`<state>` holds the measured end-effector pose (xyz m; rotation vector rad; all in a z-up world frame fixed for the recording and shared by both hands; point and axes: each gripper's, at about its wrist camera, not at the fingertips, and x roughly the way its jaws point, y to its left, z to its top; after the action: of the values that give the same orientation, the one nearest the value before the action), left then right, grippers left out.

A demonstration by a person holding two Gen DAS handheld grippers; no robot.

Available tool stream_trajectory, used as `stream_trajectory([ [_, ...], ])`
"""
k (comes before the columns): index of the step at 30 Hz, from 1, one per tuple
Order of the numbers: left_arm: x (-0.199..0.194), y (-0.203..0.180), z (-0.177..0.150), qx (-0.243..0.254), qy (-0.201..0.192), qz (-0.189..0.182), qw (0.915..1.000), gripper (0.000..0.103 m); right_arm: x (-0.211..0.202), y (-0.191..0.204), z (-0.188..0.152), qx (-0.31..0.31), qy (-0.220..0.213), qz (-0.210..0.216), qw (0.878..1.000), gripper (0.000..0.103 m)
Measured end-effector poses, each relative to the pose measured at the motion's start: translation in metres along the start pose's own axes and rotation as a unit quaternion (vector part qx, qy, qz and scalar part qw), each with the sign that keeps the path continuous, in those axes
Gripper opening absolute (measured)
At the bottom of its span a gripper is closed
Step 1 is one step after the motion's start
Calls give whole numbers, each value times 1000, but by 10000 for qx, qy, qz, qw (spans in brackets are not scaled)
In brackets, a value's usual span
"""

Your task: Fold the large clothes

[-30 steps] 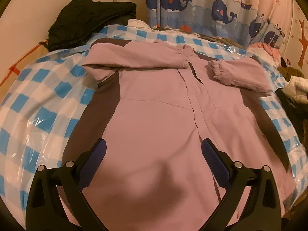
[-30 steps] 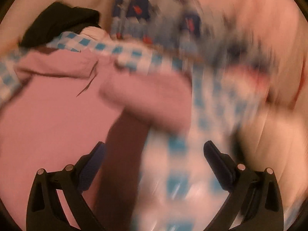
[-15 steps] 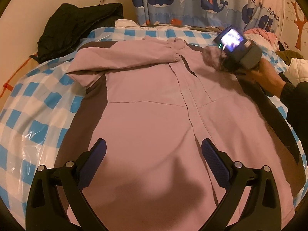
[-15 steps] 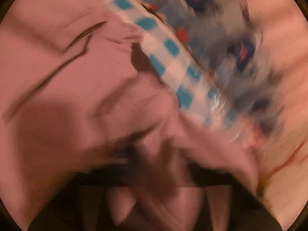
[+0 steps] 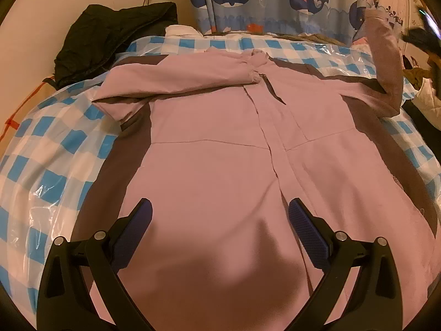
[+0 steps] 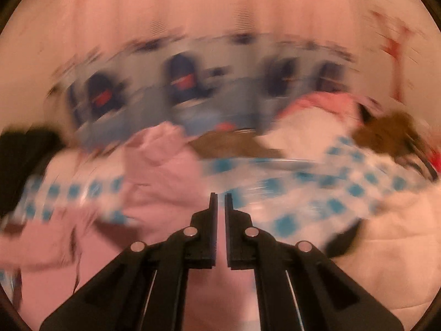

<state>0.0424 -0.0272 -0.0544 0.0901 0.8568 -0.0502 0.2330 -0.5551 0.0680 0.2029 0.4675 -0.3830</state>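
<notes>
Pink jacket [image 5: 220, 151] flat on bed [image 5: 55, 143], ahead of and under left gripper [image 5: 220, 213], fingers spread, empty. Right gripper [image 6: 220, 197] fingers nearly closed; the right sleeve [image 5: 386, 55] is raised, but contact is unclear. Fabric looks soft, light, floppy, likely slippery; pinch cuff or hem.

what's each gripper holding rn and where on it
Left gripper: open, nothing. Right gripper: shut; the jacket sleeve is lifted, seemingly held near its cuff.

Black angular frames on both: left gripper [image 5: 217, 215] with ribbed blue pads [image 5: 307, 227], right gripper [image 6: 220, 201] with silver pivot screws [image 6: 190, 231].
</notes>
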Motion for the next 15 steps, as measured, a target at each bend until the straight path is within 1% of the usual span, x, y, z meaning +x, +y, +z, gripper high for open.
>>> stream_trajectory([
  [2, 2, -1, 0, 20, 3, 43, 10000, 95, 2, -57, -4, 508, 93, -507, 9974, 5],
  [4, 5, -2, -1, 50, 16, 76, 10000, 95, 4, -102, -14, 836, 332, -965, 9913, 6],
  [5, 7, -2, -1, 63, 25, 108, 9999, 95, 4, -122, -20, 1033, 447, -1119, 9873, 6],
  [6, 8, -2, -1, 69, 30, 135, 9999, 95, -1, -146, -27, 1328, 470, -1102, 9839, 6],
  [8, 13, -3, -2, 52, 79, 178, 9998, 95, -18, -157, -29, 1440, 225, -952, 9847, 6],
  [9, 15, -3, -3, 22, 114, 168, 9998, 95, -25, -152, -28, 1414, 157, -844, 9862, 6],
  [10, 16, -3, -3, -12, 136, 134, 9998, 95, -33, -139, -27, 1326, 35, -564, 9896, 7],
  [11, 17, -4, -4, -44, 152, 85, 9998, 95, -40, -112, -26, 1004, -101, -112, 9948, 10],
  [12, 18, -5, -4, -57, 152, 56, 9999, 95, -41, -86, -25, 642, -126, 148, 9977, 27],
  [13, 19, -7, -5, -46, 146, 66, 9999, 95, -39, -53, -27, 184, -76, 422, 9989, 48],
  [14, 20, -7, -6, -33, 141, 86, 9999, 95, -32, -19, -30, -221, 45, 708, 9972, 90],
  [15, 20, -8, -7, -12, 147, 108, 9998, 95, -19, 24, -36, -716, 238, 1125, 9908, 95],
])
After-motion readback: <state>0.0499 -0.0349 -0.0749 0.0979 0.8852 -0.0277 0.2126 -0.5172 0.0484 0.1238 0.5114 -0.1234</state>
